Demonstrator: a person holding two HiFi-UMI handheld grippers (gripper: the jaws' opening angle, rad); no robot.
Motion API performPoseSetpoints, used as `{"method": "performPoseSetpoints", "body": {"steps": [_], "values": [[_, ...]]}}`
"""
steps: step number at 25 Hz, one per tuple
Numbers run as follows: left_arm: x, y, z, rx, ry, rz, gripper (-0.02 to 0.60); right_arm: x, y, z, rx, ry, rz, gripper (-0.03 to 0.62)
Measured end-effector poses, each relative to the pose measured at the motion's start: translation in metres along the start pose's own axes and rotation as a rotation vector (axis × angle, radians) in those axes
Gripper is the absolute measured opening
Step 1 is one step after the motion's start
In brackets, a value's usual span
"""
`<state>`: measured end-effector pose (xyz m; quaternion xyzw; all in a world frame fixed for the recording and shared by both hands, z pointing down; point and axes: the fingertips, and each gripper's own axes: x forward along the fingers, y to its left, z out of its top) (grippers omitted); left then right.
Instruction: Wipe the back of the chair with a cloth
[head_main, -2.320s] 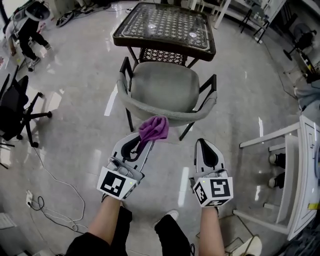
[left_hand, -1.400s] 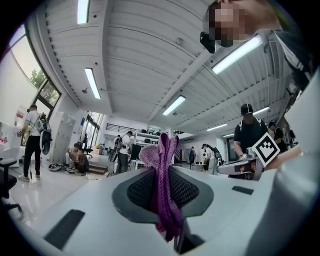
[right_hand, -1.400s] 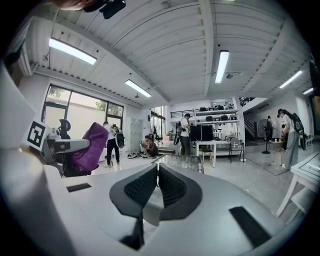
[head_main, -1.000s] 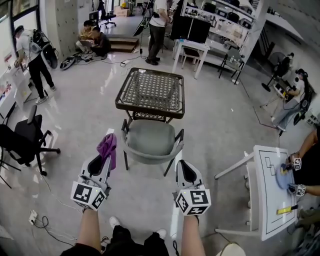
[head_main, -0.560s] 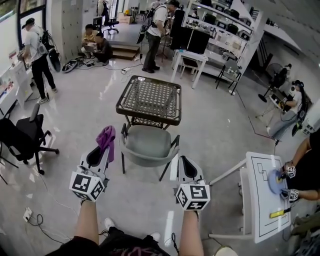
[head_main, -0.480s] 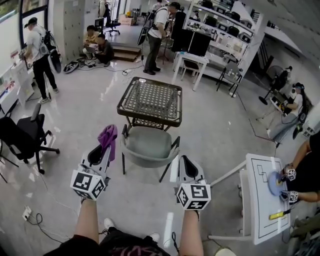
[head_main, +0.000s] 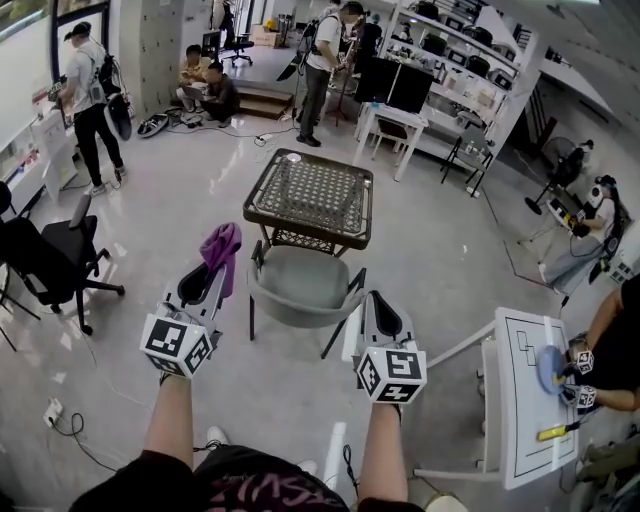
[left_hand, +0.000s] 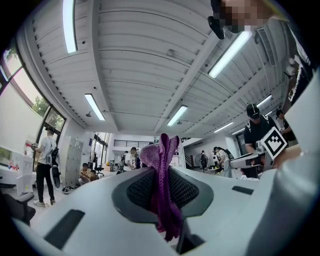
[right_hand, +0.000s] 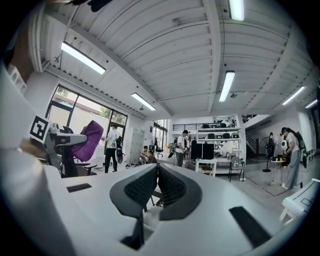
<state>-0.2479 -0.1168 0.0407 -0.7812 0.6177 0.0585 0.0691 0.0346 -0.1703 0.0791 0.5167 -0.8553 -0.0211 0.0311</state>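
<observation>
A grey armchair (head_main: 303, 285) with dark legs stands on the floor ahead of me, its curved back nearest me. My left gripper (head_main: 212, 270) is raised to the left of the chair, apart from it, shut on a purple cloth (head_main: 221, 251) that sticks up from the jaws. In the left gripper view the cloth (left_hand: 161, 186) is pinched between the pads and the left gripper (left_hand: 161, 172) points up toward the ceiling. My right gripper (head_main: 378, 310) hovers just right of the chair back, jaws closed on nothing. The right gripper view shows the right gripper (right_hand: 156, 177) with pads together and the purple cloth (right_hand: 85, 140) at left.
A wicker-top table (head_main: 311, 199) stands behind the chair. A black office chair (head_main: 47, 257) is at left, a white table (head_main: 529, 392) with a person's hands at right. Cables (head_main: 62, 420) lie on the floor at lower left. Several people stand or sit at the back.
The view has lifted from steeply down on the chair to the wider room. The cloth in my left gripper has moved off the chair back to the left and up. The right gripper stays shut.
</observation>
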Motion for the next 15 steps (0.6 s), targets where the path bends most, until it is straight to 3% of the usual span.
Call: {"method": "performPoseSetpoints", "body": {"steps": [15], "values": [[0.005,-0.013,0.002,0.029,0.022,-0.042,0.078,-0.002,0.0,0.001,0.003,0.007,-0.018,0.026]]}}
